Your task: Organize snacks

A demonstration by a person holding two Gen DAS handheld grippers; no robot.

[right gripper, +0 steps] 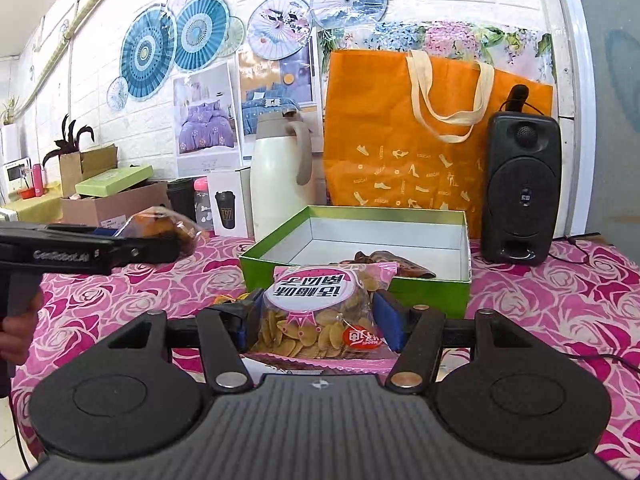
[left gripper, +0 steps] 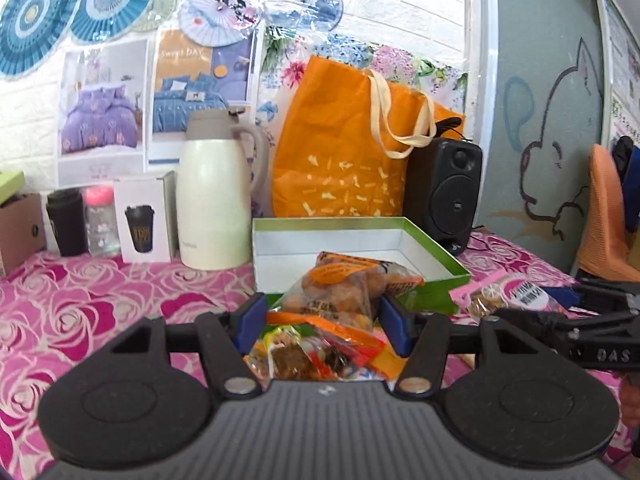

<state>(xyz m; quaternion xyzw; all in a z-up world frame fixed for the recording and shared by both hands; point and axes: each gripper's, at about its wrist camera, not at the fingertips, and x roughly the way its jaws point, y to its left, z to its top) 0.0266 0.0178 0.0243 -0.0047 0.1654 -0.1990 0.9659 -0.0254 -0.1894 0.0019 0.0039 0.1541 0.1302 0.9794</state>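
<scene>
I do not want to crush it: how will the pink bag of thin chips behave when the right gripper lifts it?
The pink chip bag looks like thin, glossy film, so it probably sags and may slip between the right gripper pads. The flat chips inside look brittle; a hard squeeze would likely break them. It is probably light.

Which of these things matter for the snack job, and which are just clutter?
Job: green box; pink chip bag in right gripper; orange snack bag in left gripper; loose snacks.
Clutter: thermos; orange tote; speaker.
</scene>
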